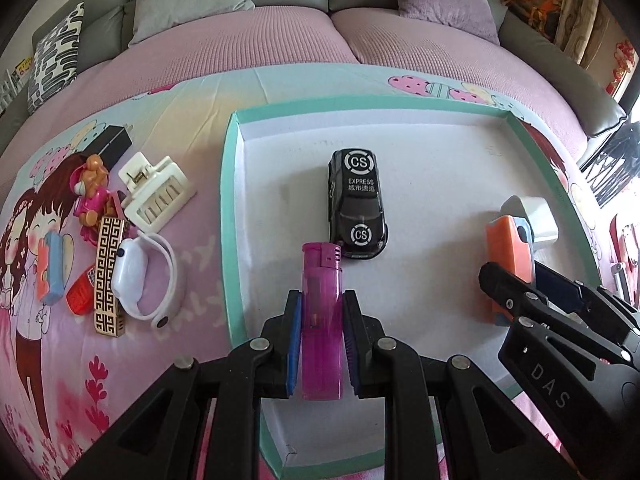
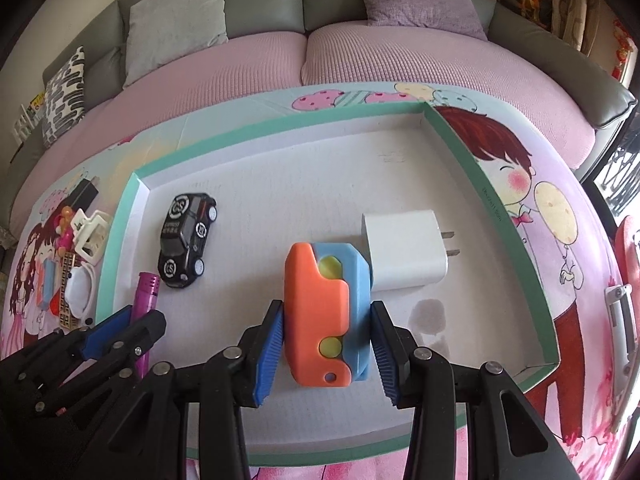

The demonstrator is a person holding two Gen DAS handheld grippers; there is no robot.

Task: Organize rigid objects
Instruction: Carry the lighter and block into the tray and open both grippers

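The left gripper (image 1: 322,340) squeezes a pink lighter (image 1: 322,320) between its two blue pads. The lighter's low end hides behind the black fingers, so I cannot see its bottom. The lighter sits inside the tray (image 1: 234,208), close to the tray's left edge, with its top near the black toy car (image 1: 357,204). I cannot tell if the lighter rests on the tray floor or hangs just above it.

The right gripper (image 2: 328,344) reaches in flat and low. Its left pad presses the side of an orange and blue toy (image 2: 326,312), but a small gap shows at the right pad, so the hold looks loose. The toy lies near the middle of the tray (image 2: 516,220). It touches a white plug (image 2: 404,250) at its far right corner. From the left camera the plug (image 1: 536,220) is half hidden behind the toy (image 1: 510,248).

Outside the tray, past its left edge, a pile of small things lies on the cartoon cloth (image 1: 192,92): a white hair clip (image 1: 158,192), a white watch (image 1: 138,276), a gold patterned bar (image 1: 107,276) and a little pink figure (image 1: 91,196). They overlap, and some are hard to make out.
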